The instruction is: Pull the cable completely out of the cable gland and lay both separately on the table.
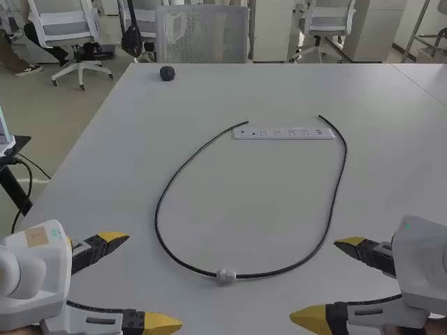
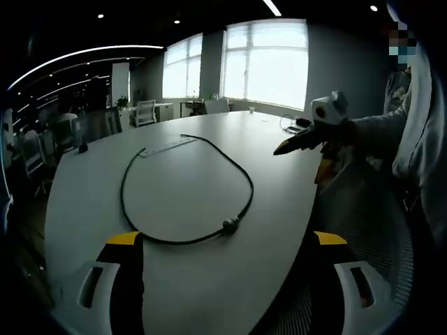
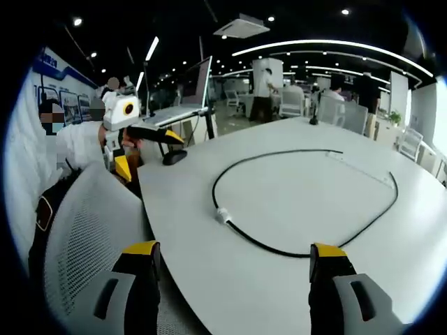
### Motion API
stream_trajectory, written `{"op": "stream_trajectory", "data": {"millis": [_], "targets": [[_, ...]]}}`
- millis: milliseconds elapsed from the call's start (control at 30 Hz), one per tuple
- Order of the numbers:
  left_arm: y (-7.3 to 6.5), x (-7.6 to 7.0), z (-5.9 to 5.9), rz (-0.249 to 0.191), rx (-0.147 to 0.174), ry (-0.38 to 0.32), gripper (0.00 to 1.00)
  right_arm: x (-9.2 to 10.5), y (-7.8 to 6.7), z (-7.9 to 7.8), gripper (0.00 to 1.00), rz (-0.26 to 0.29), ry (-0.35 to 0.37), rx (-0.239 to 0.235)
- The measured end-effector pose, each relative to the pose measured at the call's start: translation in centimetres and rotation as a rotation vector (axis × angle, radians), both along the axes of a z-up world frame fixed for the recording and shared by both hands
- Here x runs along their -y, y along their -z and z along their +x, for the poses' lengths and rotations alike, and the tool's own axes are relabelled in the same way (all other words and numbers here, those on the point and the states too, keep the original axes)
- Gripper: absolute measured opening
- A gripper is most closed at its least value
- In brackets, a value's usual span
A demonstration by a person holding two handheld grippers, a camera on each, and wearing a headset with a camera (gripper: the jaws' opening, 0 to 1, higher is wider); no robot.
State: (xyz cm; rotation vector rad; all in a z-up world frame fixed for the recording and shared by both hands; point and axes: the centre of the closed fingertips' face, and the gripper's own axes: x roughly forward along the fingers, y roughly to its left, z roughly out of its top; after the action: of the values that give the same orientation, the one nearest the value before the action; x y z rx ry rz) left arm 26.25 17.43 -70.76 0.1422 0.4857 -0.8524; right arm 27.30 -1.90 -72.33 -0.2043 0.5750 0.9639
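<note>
A long black cable (image 1: pixel 181 169) (image 2: pixel 246 181) (image 3: pixel 279 155) lies in a wide loop on the white table (image 1: pixel 279 84). A small grey cable gland (image 1: pixel 225 276) (image 2: pixel 229 225) (image 3: pixel 222 214) sits threaded on it at the near part of the loop. My left gripper (image 1: pixel 147 283) (image 2: pixel 227 241) is open at the near left edge of the table, short of the gland. My right gripper (image 1: pixel 334 283) (image 3: pixel 234 252) is open at the near right edge, also apart from the cable. Nothing is between either pair of jaws.
A white power strip (image 1: pixel 283 132) (image 2: pixel 166 144) (image 3: pixel 360 167) lies inside the far part of the loop. A dark round object (image 1: pixel 167 72) rests near the far left table edge. Office chairs (image 1: pixel 202 31) stand behind the table. A mesh chair back (image 3: pixel 84 237) is close by.
</note>
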Motion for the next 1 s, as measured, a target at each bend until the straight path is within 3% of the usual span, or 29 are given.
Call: {"op": "stream_trajectory", "data": {"millis": [1000], "targets": [[0.06, 0.17, 0.01, 0.014, -0.005, 0.013, 1.00, 0.31, 0.25, 0.02, 0.88, -0.001, 0.002, -0.008]]}}
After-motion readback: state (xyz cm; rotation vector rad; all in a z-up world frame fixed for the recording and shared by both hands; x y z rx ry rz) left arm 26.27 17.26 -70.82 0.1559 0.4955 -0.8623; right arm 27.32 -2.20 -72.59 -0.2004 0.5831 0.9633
